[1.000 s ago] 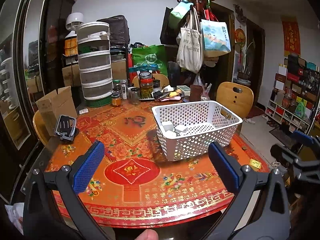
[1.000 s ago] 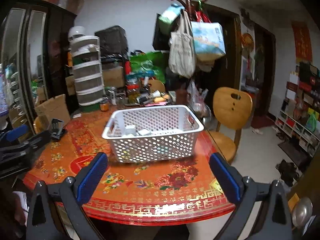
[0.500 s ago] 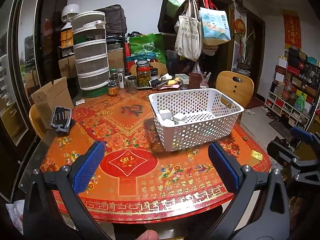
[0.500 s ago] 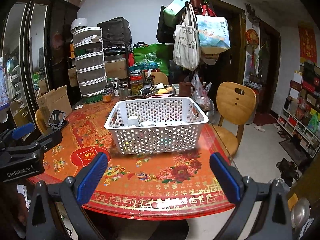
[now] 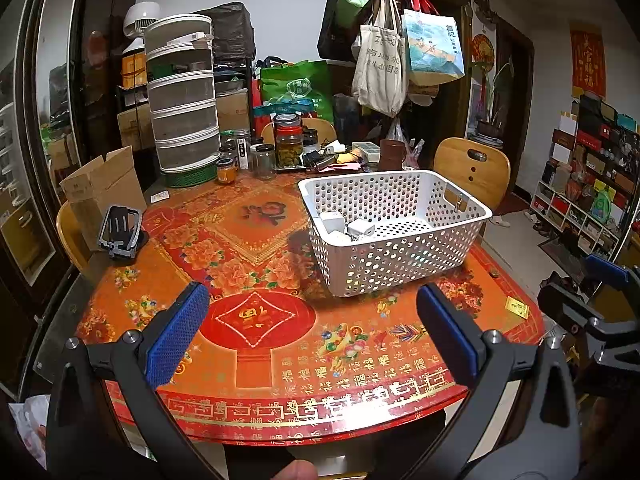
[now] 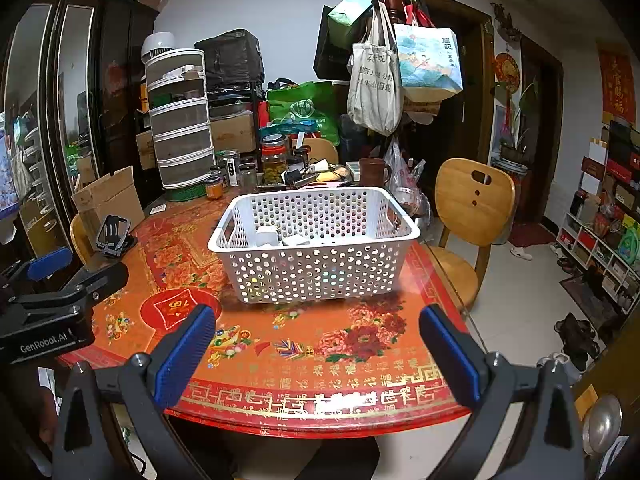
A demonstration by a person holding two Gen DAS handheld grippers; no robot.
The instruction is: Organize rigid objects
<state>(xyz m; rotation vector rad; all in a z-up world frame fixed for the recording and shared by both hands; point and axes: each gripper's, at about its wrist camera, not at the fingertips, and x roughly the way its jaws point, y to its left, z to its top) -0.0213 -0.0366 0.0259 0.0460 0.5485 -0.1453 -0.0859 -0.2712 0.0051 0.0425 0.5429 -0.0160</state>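
A white perforated basket (image 5: 400, 256) stands on the round red table (image 5: 280, 352), right of centre; it also shows in the right wrist view (image 6: 316, 272). Small white blocks (image 5: 348, 228) lie inside it (image 6: 276, 236). A black phone stand (image 5: 120, 232) sits at the table's left edge (image 6: 114, 234). My left gripper (image 5: 312, 332) is open and empty, held above the table's near edge. My right gripper (image 6: 316, 352) is open and empty, near the front edge, in front of the basket.
Jars (image 5: 288, 140), a stacked grey drawer tower (image 5: 180, 96) and clutter crowd the table's far side. A cardboard box (image 5: 100, 188) stands at the left. Wooden chair (image 6: 472, 208) at the right. A coat rack with bags (image 6: 384, 80) stands behind.
Both grippers have pulled back and risen a little from the table, so the basket looks smaller and farther. Both stay open and empty.
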